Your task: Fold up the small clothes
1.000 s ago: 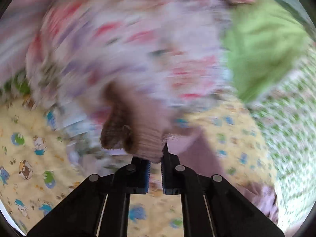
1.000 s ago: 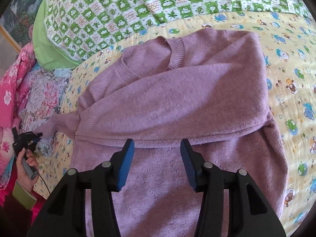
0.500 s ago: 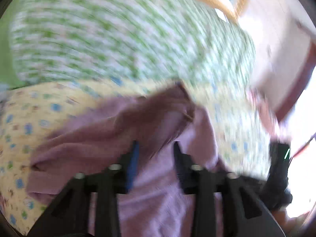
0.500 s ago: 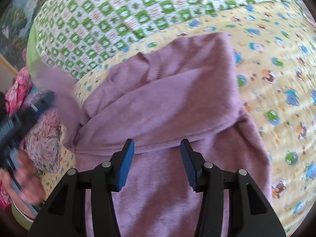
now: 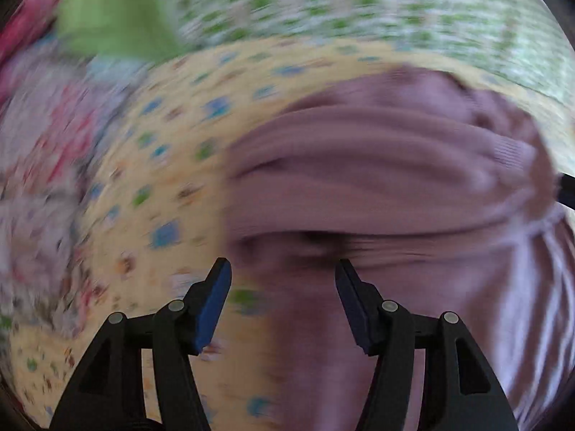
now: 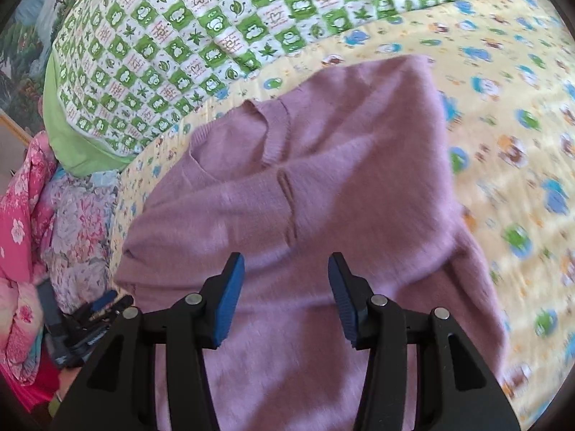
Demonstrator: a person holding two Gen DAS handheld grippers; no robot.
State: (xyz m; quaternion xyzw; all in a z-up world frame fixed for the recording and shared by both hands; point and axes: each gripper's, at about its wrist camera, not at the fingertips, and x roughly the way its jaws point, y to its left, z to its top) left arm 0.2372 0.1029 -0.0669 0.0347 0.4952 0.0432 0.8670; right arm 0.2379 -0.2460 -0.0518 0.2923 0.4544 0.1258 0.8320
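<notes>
A small mauve knit sweater (image 6: 323, 186) lies on a yellow cartoon-print sheet (image 6: 521, 115), with both sleeves folded across its chest and their cuffs meeting near the middle. My right gripper (image 6: 286, 280) is open and empty, just above the sweater's lower body. My left gripper (image 5: 282, 287) is open and empty over the sweater's (image 5: 377, 179) left edge; its view is motion-blurred. The left gripper also shows at the lower left of the right wrist view (image 6: 104, 305).
A green checked quilt (image 6: 215, 28) with a plain green edge lies behind the sweater. Pink and floral bedding (image 6: 72, 222) is piled at the left. The yellow sheet (image 5: 151, 186) stretches out to the left of the sweater.
My left gripper carried the left sleeve across the sweater's chest, let go of it and opened, then swung back to the sweater's left edge. The right gripper stayed open, drifting slightly.
</notes>
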